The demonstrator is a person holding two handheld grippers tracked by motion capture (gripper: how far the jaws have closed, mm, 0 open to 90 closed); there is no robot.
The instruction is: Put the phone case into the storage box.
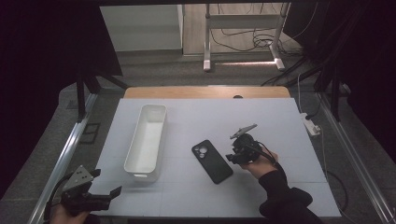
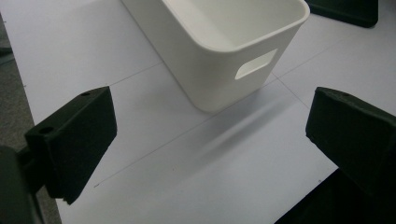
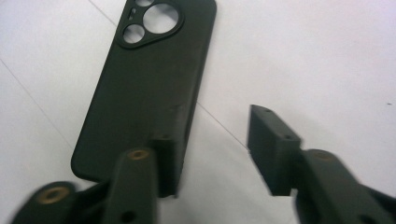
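The phone (image 1: 212, 161) lies flat on the surface (image 1: 280, 186), camera side up, just left of the right claw (image 1: 232, 156), approx. touching at its near edge. Its long axis runs diagonal, lens end farther away. Right claw jaws stand apart, nothing clamped. Left claw (image 1: 109, 193) is well apart, also open, near the white bin (image 1: 147, 140). Phone is black, matte, w/ round lens holes.

Overhead view, two close gripper views
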